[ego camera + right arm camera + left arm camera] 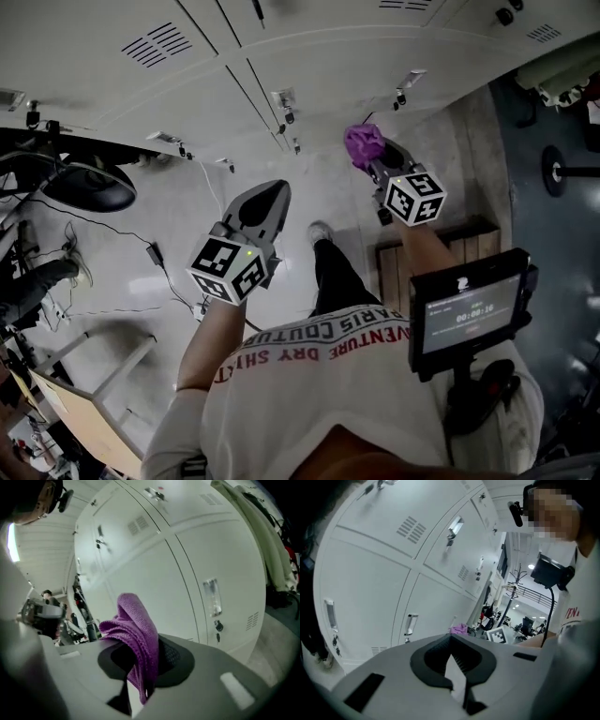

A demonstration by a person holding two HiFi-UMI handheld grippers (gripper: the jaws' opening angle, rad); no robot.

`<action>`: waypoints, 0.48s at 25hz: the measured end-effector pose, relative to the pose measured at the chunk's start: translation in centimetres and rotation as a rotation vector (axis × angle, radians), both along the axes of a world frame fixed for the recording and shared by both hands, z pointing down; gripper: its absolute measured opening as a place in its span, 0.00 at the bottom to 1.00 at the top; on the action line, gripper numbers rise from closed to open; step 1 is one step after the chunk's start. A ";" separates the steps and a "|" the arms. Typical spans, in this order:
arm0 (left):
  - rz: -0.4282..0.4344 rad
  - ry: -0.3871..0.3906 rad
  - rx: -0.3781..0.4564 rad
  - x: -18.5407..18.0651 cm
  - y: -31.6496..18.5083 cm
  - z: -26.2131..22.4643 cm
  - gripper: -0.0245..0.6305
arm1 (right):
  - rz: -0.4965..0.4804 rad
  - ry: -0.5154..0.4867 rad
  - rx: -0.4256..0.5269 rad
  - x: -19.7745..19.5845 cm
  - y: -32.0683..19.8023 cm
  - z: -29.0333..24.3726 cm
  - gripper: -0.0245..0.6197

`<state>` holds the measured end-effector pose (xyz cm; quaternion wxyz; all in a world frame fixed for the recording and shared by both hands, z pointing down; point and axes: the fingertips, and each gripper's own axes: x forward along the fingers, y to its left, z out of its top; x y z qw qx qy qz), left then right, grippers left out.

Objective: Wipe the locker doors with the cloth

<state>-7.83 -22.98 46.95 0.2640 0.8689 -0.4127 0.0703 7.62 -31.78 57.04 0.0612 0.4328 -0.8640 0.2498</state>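
White locker doors [309,56] with vents and latch handles stand in front of me; they fill the left gripper view [370,588] and the right gripper view [187,559]. A purple cloth [363,142] is bunched in my right gripper [370,159], which is shut on it a short way off the doors. In the right gripper view the cloth [138,634] folds over the jaws of the right gripper [140,644]. My left gripper [272,192] is lower and to the left, shut and holding nothing [451,639]. The cloth [459,629] shows beyond its tip.
A black round fan [89,186] and cables with a plug block [155,253] lie on the floor at left. A wooden platform [450,244] sits at right, under a chest-mounted screen [469,309]. White coats [262,531] hang right of the lockers. A wooden table [75,412] is at lower left.
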 end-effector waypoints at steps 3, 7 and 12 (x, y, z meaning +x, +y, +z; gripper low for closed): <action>0.059 0.013 0.061 1.2 4.8 -5.1 0.04 | -0.079 -0.077 0.043 -0.5 6.9 -7.9 0.15; 0.098 0.044 0.087 2.0 14.1 -10.8 0.04 | -0.124 -0.107 0.024 -0.1 17.9 -15.7 0.15; 0.253 0.036 0.166 5.1 24.6 -16.7 0.04 | -0.145 -0.078 0.117 1.5 28.9 -23.8 0.15</action>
